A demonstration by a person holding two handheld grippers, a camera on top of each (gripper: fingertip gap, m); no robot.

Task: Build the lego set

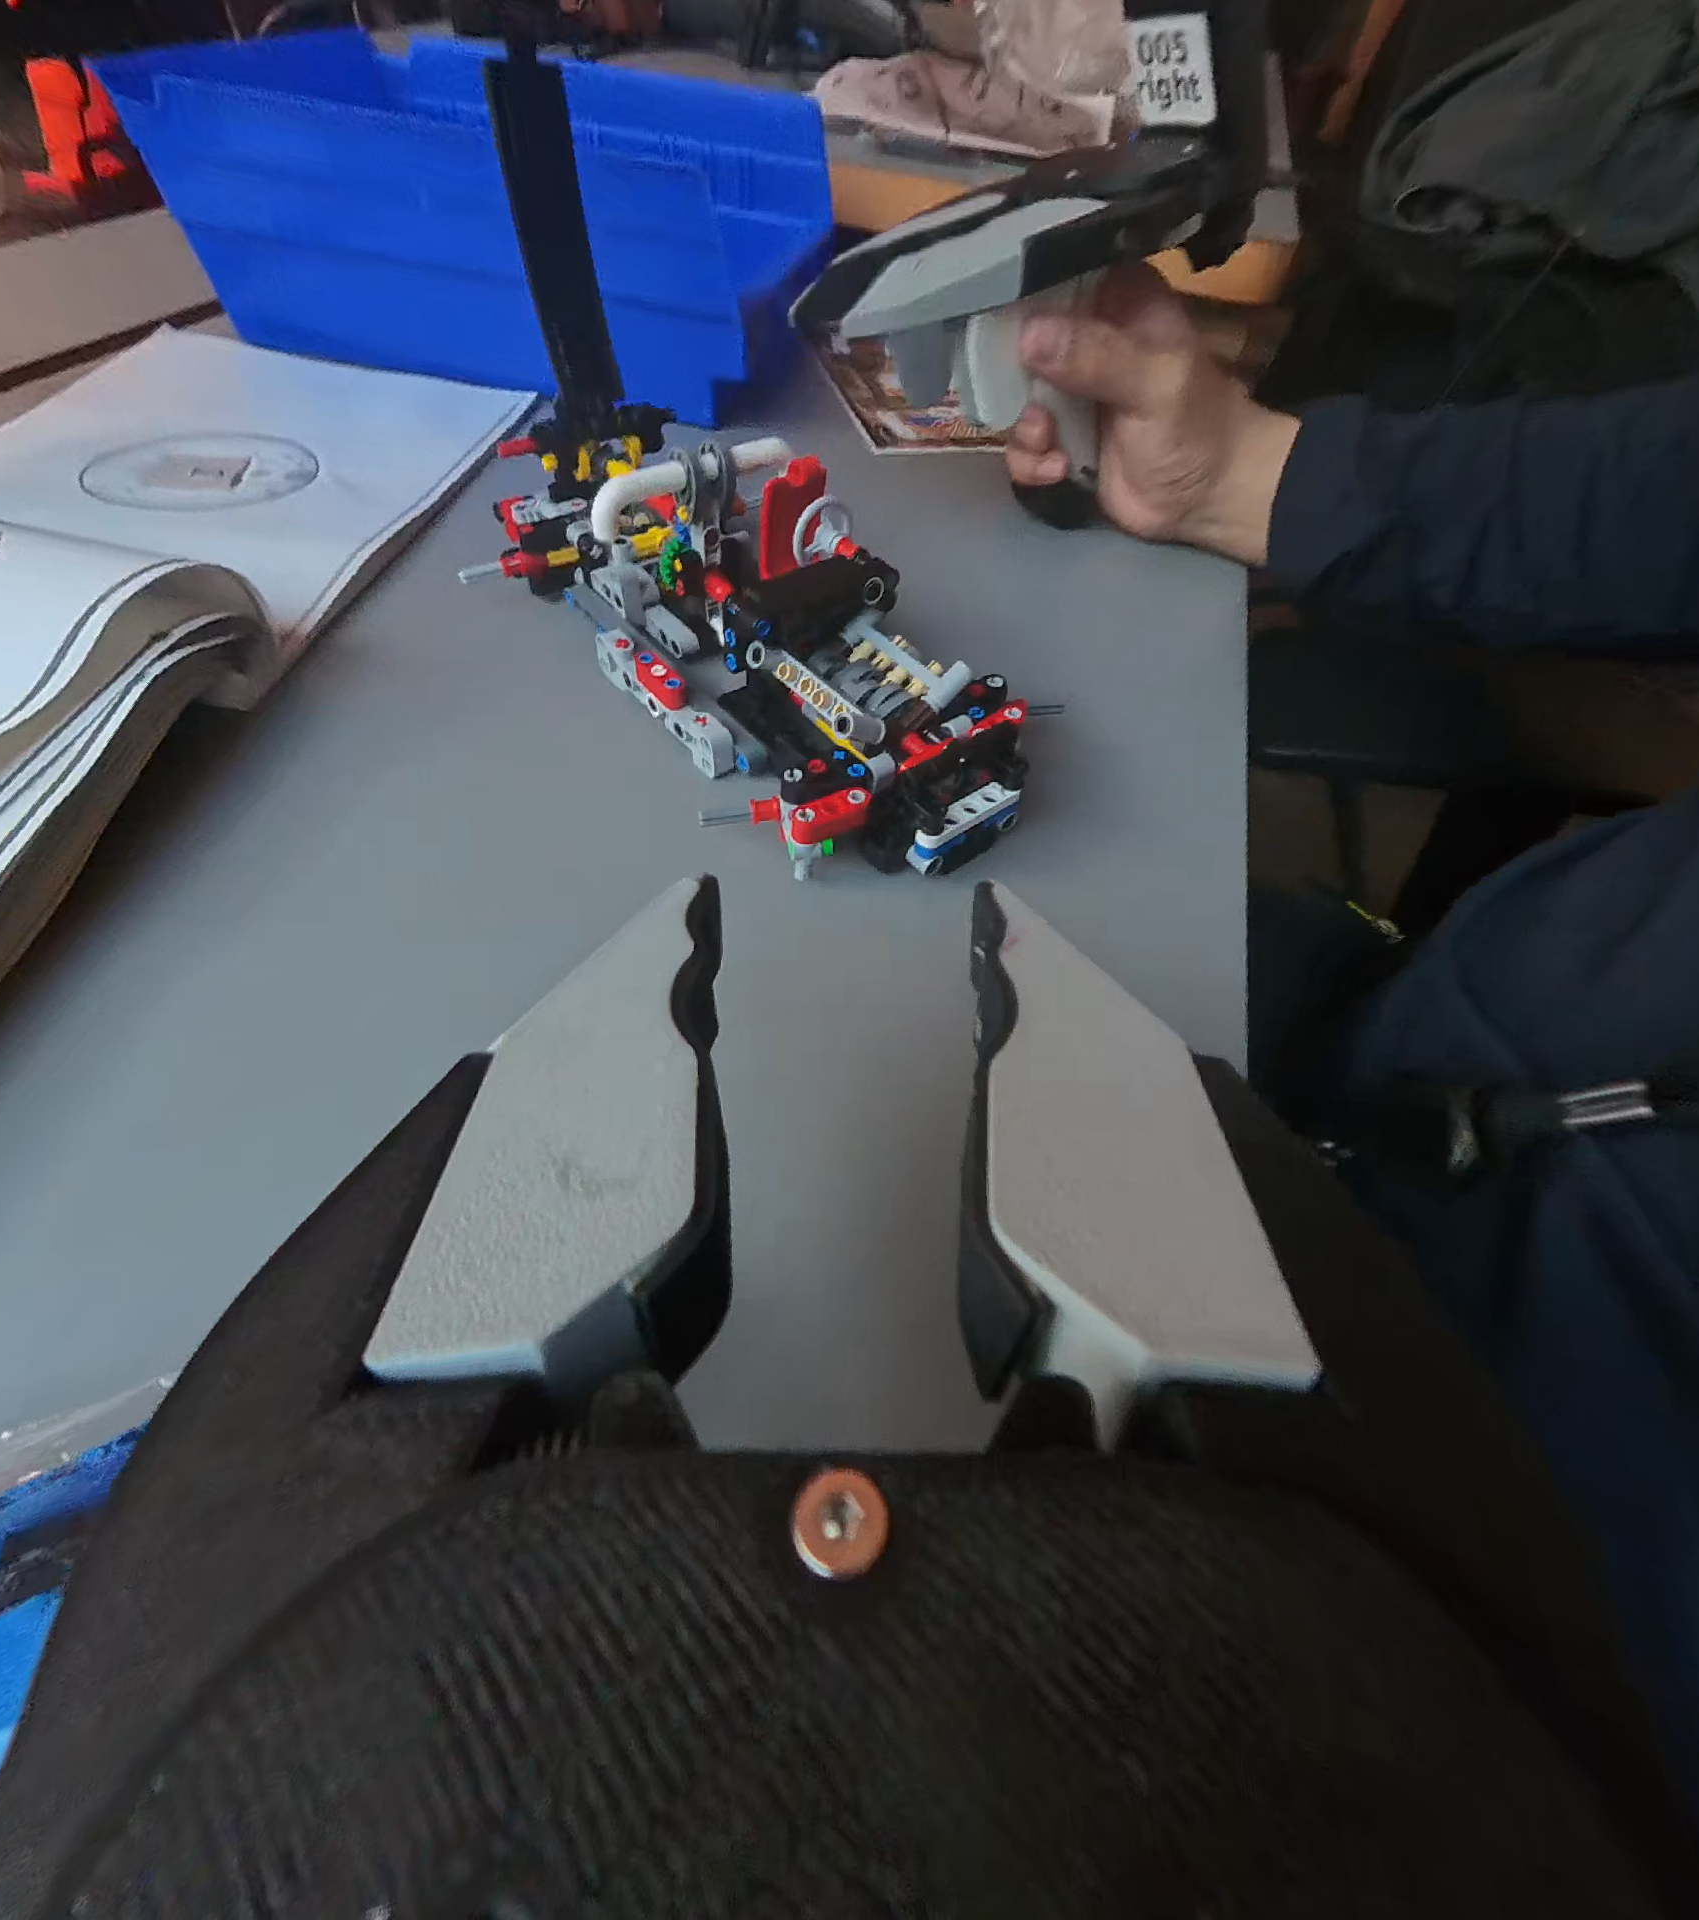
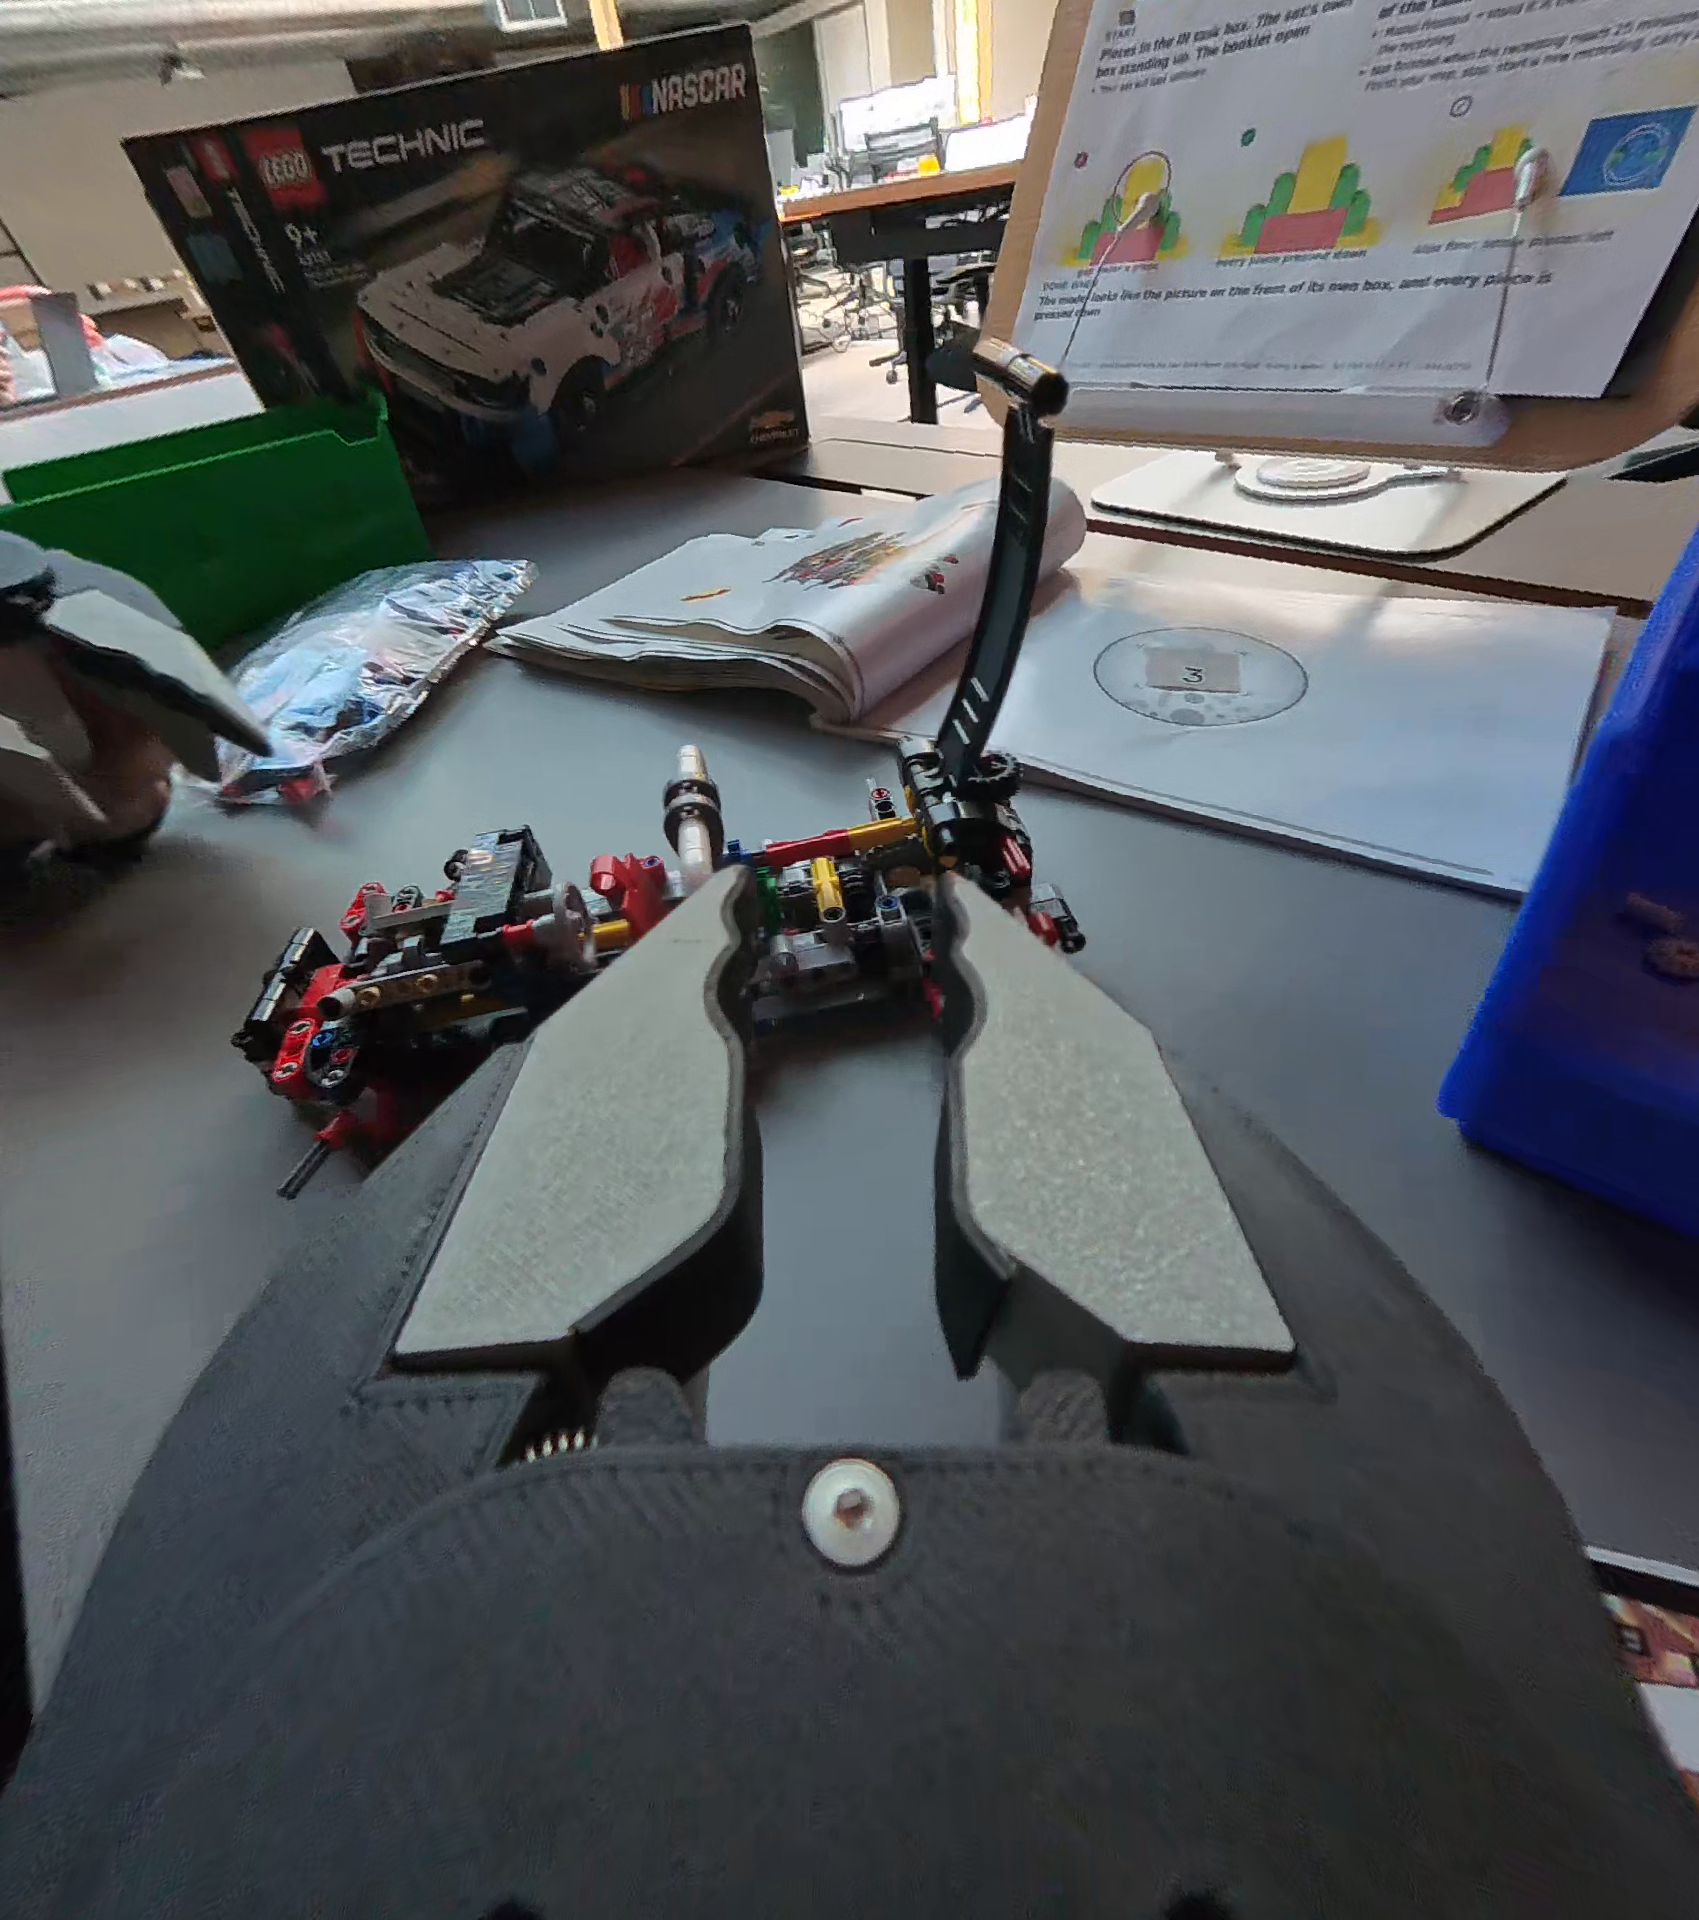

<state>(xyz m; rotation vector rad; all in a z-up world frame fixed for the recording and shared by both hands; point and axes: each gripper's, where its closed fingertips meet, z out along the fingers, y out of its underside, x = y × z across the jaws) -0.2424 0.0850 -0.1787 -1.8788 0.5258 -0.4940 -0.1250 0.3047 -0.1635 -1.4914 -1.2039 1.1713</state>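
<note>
The grey table took up most of both views, with a blue bin along its far edge, probably parked there to keep loose parts within reach. A printed set box stood upright behind a green bin, likely so its picture could be checked. An open instruction booklet lay flat just beside the build, and a crinkly parts bag sat nearer the left side.

The thing everything pointed at was the half-built brick car chassis, sitting mid-table with a long black beam sticking up from one end.

The right gripper hovered above that chassis, jaws partly open with nothing clamped. In its own view the fingers framed the middle of the model, though honestly the angle's poor, so I couldn't say whether the pads brushed any bricks. From the left wrist view it looked lifted clear.

The left gripper sat just short of the chassis's near end, jaws wide apart and empty, only bare table between them.
</note>
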